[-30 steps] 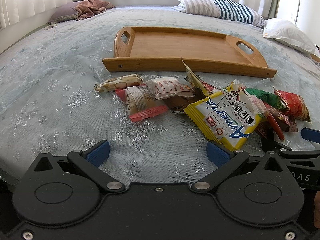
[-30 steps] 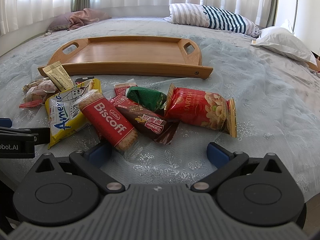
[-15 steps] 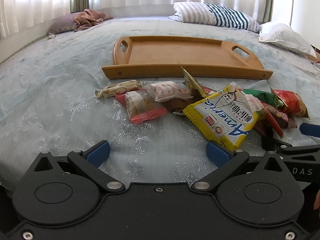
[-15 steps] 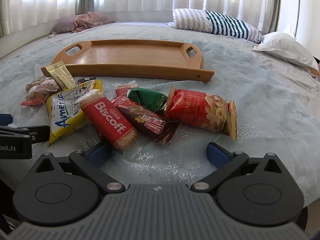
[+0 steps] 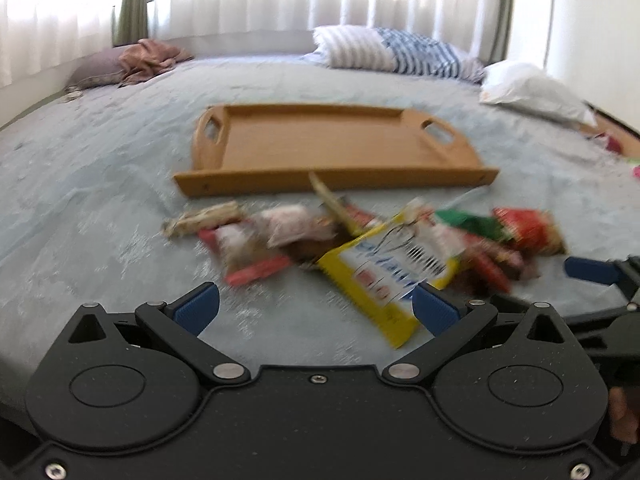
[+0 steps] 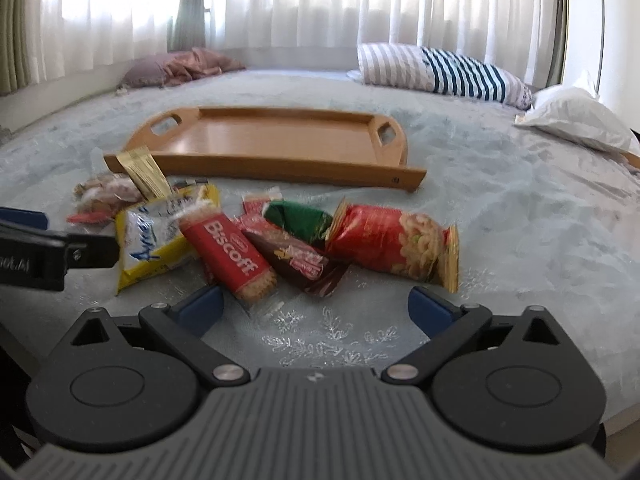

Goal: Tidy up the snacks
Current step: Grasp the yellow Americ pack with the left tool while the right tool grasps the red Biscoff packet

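Several snack packs lie in a heap on the bed in front of an empty wooden tray (image 5: pixel 320 148) (image 6: pixel 276 144). A yellow pack (image 5: pixel 384 276) (image 6: pixel 156 232), a red Biscoff pack (image 6: pixel 232 252), a brown pack (image 6: pixel 304 260), a green pack (image 6: pixel 304 216) and a red peanut pack (image 6: pixel 392 244) (image 5: pixel 528 228) show. A pink-edged pack (image 5: pixel 248 256) and a beige bar (image 5: pixel 204 218) lie at the left. My left gripper (image 5: pixel 316 312) is open and empty, near the yellow pack. My right gripper (image 6: pixel 316 308) is open and empty, just short of the Biscoff pack.
The bed has a pale blue patterned cover (image 6: pixel 520 220). A striped pillow (image 6: pixel 440 68) and a white pillow (image 6: pixel 576 120) lie at the back right, a mauve pillow with a cloth (image 6: pixel 180 66) at the back left. Curtains hang behind.
Both grippers have risen and tilted up, so the tray and snacks sit lower and farther in view. The left view is motion-blurred. Nothing was gripped.
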A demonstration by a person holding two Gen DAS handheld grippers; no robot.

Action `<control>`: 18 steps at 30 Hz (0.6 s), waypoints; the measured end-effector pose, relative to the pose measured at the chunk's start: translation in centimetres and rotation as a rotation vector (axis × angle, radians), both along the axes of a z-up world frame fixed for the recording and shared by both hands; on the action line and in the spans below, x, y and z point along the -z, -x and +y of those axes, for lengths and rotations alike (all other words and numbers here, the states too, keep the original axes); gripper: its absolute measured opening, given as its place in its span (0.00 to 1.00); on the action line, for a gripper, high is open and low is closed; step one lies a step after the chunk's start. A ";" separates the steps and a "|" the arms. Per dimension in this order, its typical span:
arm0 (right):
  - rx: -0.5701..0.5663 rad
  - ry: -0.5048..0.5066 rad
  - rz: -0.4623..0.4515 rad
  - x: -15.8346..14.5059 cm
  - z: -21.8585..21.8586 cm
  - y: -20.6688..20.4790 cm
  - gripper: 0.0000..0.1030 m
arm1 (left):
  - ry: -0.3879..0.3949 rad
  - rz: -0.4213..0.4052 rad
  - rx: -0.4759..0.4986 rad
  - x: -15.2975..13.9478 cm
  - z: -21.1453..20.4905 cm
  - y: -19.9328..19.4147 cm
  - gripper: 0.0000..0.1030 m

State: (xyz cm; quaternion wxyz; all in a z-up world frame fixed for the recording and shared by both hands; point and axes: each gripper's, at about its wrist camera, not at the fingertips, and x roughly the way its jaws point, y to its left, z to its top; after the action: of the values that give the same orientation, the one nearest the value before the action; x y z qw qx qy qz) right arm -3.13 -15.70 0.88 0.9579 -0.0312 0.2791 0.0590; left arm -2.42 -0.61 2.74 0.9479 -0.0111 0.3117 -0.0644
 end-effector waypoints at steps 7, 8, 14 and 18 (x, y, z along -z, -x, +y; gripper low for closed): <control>-0.038 -0.014 -0.055 -0.9 0.0 1.2 0.90 | -0.029 -0.002 0.121 -0.7 -1.8 -0.7 0.58; -0.035 -0.020 -0.053 -0.9 0.0 1.2 0.85 | -0.022 0.001 0.141 -0.8 -1.9 -0.9 0.58; -0.025 -0.102 -0.034 -0.8 -0.5 1.3 0.54 | -0.039 -0.037 0.218 -1.2 -2.6 -2.1 0.65; -0.026 -0.137 -0.029 -1.0 -0.8 1.1 0.43 | -0.094 -0.057 0.271 -0.9 -3.4 -2.7 0.71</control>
State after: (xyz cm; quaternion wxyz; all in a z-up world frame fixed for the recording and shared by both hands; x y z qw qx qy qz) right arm -4.26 -16.48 1.84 0.9609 0.0302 0.2601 0.0899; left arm 0.32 -4.04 3.62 0.9385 0.0775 0.2861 -0.1771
